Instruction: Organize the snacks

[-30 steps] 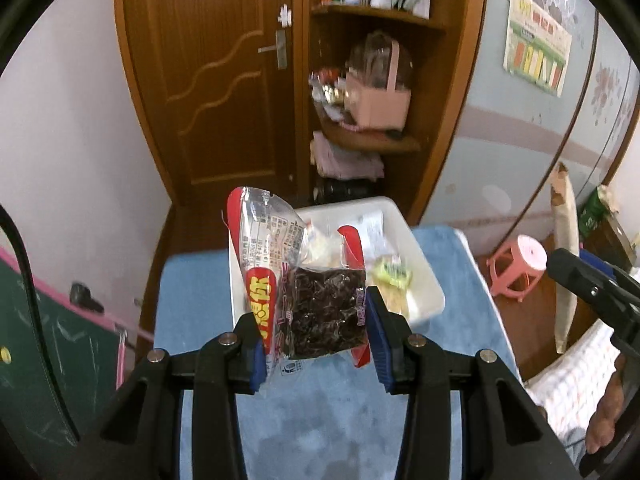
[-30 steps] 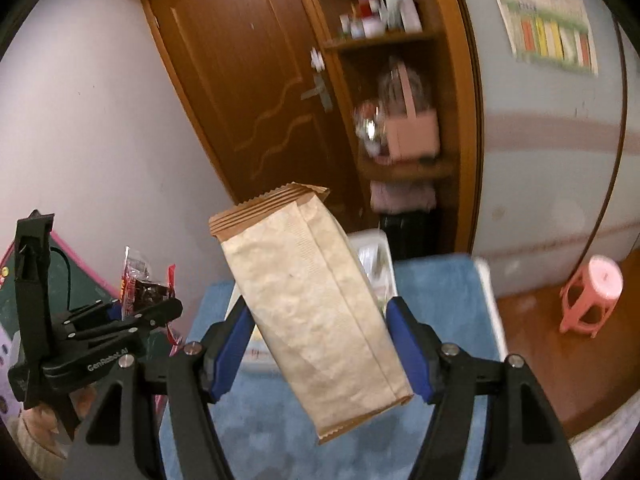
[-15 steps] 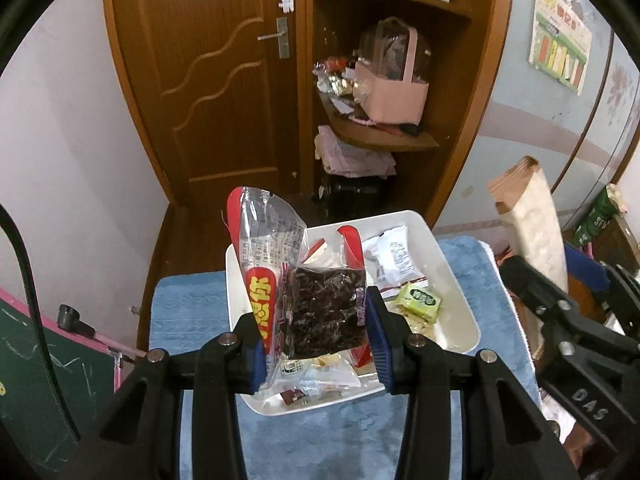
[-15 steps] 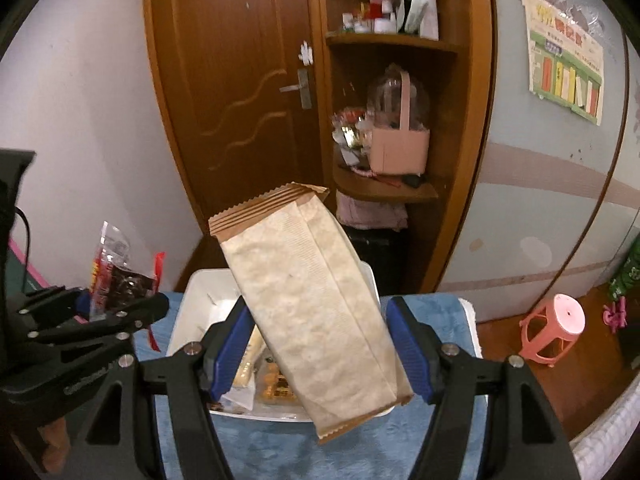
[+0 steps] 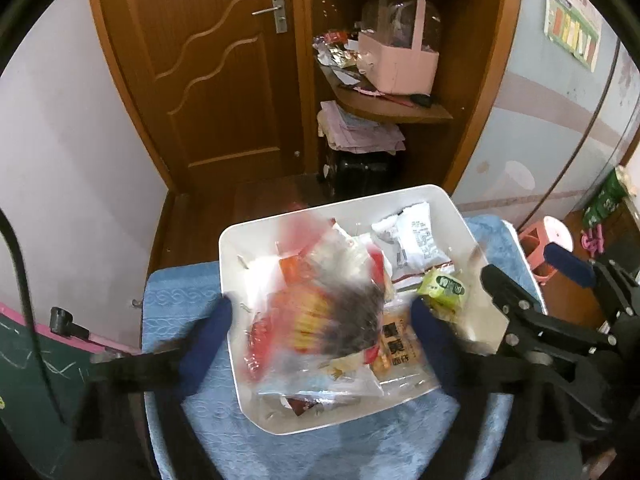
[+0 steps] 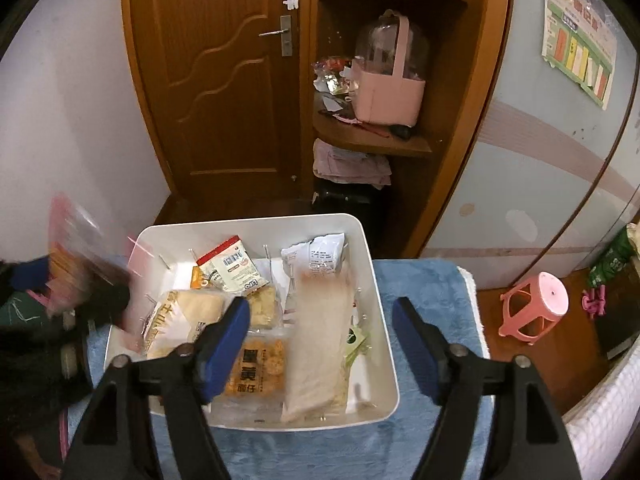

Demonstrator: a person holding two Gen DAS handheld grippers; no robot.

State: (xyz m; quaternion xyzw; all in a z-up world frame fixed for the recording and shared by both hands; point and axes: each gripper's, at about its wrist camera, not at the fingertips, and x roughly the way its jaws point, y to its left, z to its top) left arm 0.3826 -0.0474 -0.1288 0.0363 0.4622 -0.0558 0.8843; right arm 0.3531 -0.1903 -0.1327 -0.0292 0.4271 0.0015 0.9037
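A white bin (image 5: 230,248) (image 6: 384,320) with several snack packets stands on a blue cloth. My left gripper (image 5: 316,332) is open above the bin; the clear packet with red print and dark snack (image 5: 328,312) is blurred between its spread fingers, falling into the bin. My right gripper (image 6: 320,336) is open and empty above the bin. The brown paper bag (image 6: 320,340) is blurred, lying lengthwise in the bin's right side. In the right wrist view the left gripper and its packet (image 6: 76,248) show blurred at the left edge.
The blue cloth (image 6: 432,292) covers a small table. Behind it are a wooden door (image 6: 224,80) and a corner shelf with a pink basket (image 6: 388,92). A pink stool (image 6: 536,308) stands on the floor to the right. A green chalkboard (image 5: 24,380) is at the left.
Both grippers moved over the bin and opened. The paper bag dropped from the right gripper into the bin. The dark snack packet left the left gripper's grip.
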